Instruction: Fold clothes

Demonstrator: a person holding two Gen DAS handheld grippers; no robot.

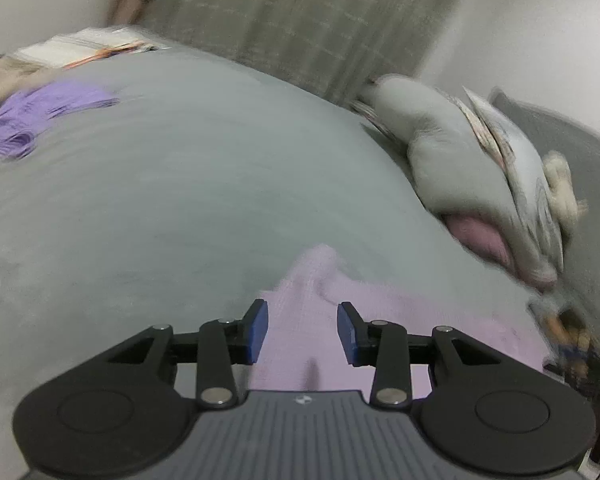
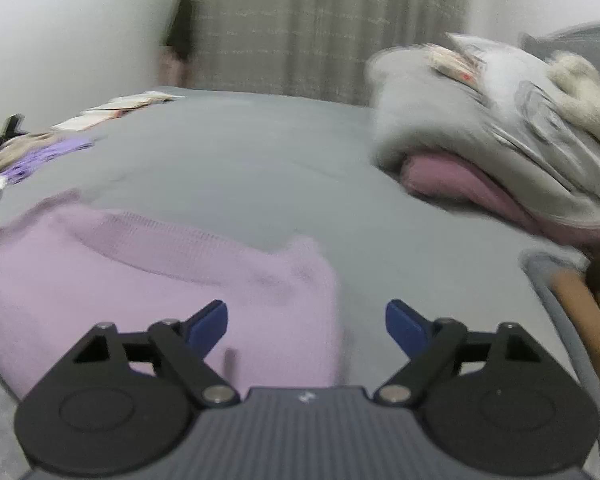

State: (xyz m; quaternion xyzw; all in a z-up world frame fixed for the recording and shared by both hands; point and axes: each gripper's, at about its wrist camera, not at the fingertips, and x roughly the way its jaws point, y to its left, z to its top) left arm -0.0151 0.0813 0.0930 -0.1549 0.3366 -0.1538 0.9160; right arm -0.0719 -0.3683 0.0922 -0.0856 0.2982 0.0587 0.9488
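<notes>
A pale lilac knitted garment (image 1: 380, 320) lies flat on the grey bed sheet (image 1: 180, 180). In the left wrist view it sits just below and ahead of my left gripper (image 1: 302, 330), whose blue pads stand a little apart with the cloth showing in the gap, not pinched. In the right wrist view the lilac garment (image 2: 100, 272) spreads to the left, its ribbed neckline facing away. My right gripper (image 2: 306, 326) hangs wide open over the garment's right edge, with its left pad above cloth and its right pad above bare sheet (image 2: 240, 168).
A heap of grey and pink clothes (image 2: 480, 140) fills the right side of the bed, also seen as the heap (image 1: 460, 184). A purple garment (image 1: 40, 112) and papers lie at the far left. Grey curtains (image 1: 300, 20) hang behind. A wooden frame (image 2: 580, 320) borders the right.
</notes>
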